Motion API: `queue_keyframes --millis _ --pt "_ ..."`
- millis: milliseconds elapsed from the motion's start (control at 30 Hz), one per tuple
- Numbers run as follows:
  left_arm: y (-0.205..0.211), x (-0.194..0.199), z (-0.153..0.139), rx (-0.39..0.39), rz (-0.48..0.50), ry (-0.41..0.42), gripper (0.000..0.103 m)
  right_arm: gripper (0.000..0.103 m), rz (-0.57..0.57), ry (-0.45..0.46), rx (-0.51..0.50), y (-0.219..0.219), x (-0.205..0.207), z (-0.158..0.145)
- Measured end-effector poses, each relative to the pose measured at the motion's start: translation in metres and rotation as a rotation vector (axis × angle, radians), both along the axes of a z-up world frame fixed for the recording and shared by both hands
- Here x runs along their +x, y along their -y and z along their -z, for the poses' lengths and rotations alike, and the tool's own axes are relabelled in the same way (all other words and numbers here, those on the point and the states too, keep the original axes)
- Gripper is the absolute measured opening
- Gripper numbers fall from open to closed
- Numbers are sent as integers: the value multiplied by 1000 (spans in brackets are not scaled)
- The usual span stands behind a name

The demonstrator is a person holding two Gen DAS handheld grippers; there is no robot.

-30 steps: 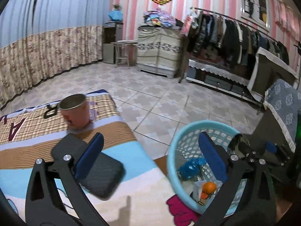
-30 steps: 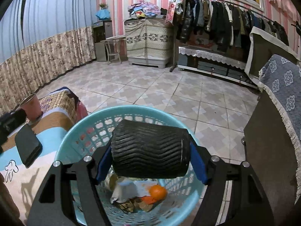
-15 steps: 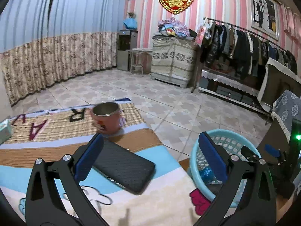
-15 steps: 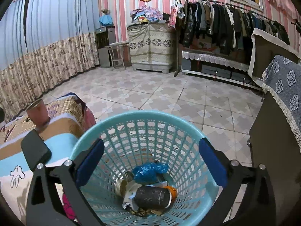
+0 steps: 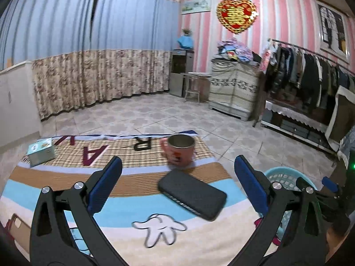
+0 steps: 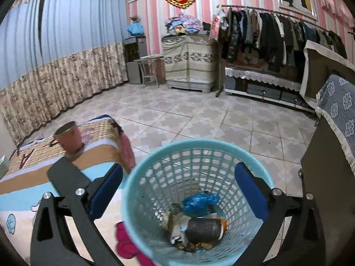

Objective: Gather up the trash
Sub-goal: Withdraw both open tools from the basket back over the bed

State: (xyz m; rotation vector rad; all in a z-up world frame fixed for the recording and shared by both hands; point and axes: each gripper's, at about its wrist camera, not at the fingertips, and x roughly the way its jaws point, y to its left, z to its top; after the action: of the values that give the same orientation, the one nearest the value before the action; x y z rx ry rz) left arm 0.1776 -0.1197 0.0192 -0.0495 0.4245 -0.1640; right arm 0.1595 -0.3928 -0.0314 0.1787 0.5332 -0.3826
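I see my right hand-held gripper (image 6: 178,190) gaping empty above the laundry basket (image 6: 155,173); only its view shows the trash inside. Left hand-held gripper (image 5: 177,184) gapes over the phone (image 5: 192,194).

Legible text, both wrist views: I read very little.

Left wrist view: the striped and plaid printed cloth cover (image 5: 124,155) on the low surface carries large capital letters. I read a black "R" (image 5: 143,143) and a dark red "A" (image 5: 94,154), both inverted from my viewpoint. A further dark red letter at the far edge is cut off; I cannot tell which.

Right wrist view: the same "A" (image 6: 26,157) shows on the cloth.

The small pale green cardboard box (image 5: 41,151) has print too blurred to read. The red and gold heart-shaped wall ornament (image 5: 237,15) bears a pattern I cannot resolve.
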Motion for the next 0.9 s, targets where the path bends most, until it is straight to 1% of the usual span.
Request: queue_keyframes --millis 67,200,267,300,400,467,533,600,767,900 --pt "-14 -4 -3 -6 -19 -6 98 99 -13 13 -2 -11 -5 -6" --pt "-35 -15 -7 18 -33 -9 98 99 -40 38 -8 -32 -18 -14" --pt "-40 -24 -6 56 -40 -9 98 99 -58 40 -14 -43 -25 -17" --pt "-42 -30 -5 89 -49 -4 98 99 -66 43 -12 -49 -28 -18" --pt "-50 -43 -4 139 -78 17 98 99 -81 51 -9 -61 -37 -21" --pt "-59 -49 -5 131 -82 11 98 99 -78 53 -17 -70 -44 -24" --pt "-70 -57 -2 101 -77 -9 98 99 -83 62 -19 -79 -51 -26" --pt "-79 -65 2 89 -95 -28 98 99 -93 62 -19 -89 -57 -27" --pt "-88 -78 14 125 -110 -54 98 99 -142 72 -26 -112 -75 -25" --pt "-91 -95 20 134 -109 -55 98 99 -209 58 6 -131 -88 -19"
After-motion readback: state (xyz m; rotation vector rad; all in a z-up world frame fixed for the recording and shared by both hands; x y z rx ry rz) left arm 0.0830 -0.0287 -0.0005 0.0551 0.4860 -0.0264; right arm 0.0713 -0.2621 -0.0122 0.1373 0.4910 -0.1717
